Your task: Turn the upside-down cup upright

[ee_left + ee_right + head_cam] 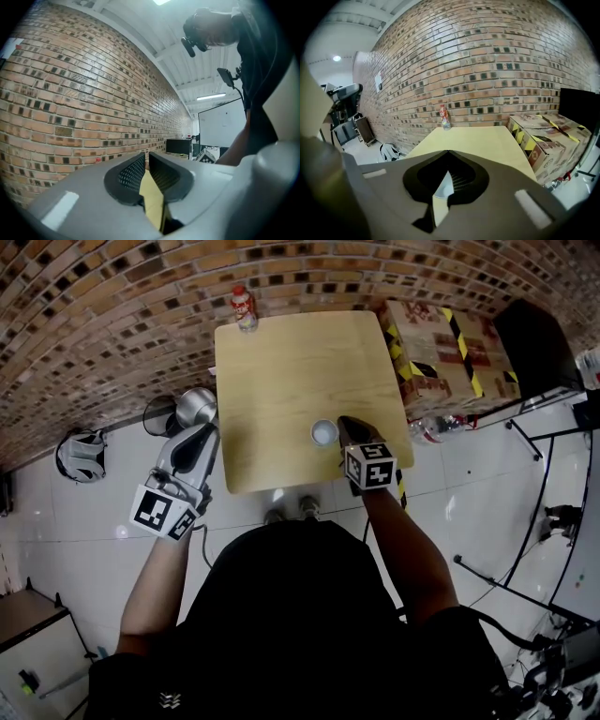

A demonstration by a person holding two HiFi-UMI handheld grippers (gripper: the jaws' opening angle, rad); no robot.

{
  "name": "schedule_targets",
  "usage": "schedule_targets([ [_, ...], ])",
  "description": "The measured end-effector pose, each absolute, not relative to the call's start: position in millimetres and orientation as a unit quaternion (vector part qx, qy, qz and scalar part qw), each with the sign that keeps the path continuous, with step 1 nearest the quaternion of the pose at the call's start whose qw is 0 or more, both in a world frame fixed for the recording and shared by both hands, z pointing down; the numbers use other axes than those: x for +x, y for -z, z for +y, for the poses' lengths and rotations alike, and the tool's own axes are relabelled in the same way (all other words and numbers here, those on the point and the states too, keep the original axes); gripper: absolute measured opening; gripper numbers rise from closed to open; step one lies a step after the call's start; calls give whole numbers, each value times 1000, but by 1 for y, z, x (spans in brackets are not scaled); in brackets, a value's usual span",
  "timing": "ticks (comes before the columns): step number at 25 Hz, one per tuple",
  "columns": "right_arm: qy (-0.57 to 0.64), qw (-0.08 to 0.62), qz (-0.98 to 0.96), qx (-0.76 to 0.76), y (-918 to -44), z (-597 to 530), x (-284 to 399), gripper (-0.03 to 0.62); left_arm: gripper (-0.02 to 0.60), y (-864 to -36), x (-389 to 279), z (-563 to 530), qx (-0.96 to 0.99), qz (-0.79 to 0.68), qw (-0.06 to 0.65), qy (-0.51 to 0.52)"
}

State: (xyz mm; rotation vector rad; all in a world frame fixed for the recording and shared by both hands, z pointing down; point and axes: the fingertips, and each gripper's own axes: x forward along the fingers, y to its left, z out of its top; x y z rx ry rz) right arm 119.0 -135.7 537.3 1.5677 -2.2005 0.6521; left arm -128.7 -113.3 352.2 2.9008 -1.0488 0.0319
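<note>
so, the right gripper [448, 157] is clenched. in its own view the two dark pads meet at the tip, and a thin curved piece of white, the wall of the cup [323, 433], sits pinched in the gap just under that tip. from the head view the dark jaws reach in from the cup's right side and touch it, with the marker cube behind them over the near right corner of the table [300, 362]. the cup shows there as a small white circle with a greyer ring, over the near right part of the wooden top, close to the near edge. i cannot tell from above whether its mouth or its base faces up, nor whether it rests on the wood or hangs just off it.

the left gripper [146, 159] is off the table, just beside its near left corner, pointing level toward the brick wall [141, 315]. its pads are drawn together to a thin slit and grasp nothing.

a small bottle [244, 307] with a red label stands at the far left corner of the table, well apart from the cup. cardboard boxes [441, 352] with black-and-yellow tape stand on the floor just beside the table's right edge. a grey bag [80, 454] lies on the floor to the left, near the wall.
</note>
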Motion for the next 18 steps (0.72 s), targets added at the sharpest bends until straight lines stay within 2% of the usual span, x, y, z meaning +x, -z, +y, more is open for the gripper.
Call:
schedule_targets([
  [18,-245,199,-775,548,-552,-139,120,2,26,-350,-138,-115,937,-347,25,-13],
])
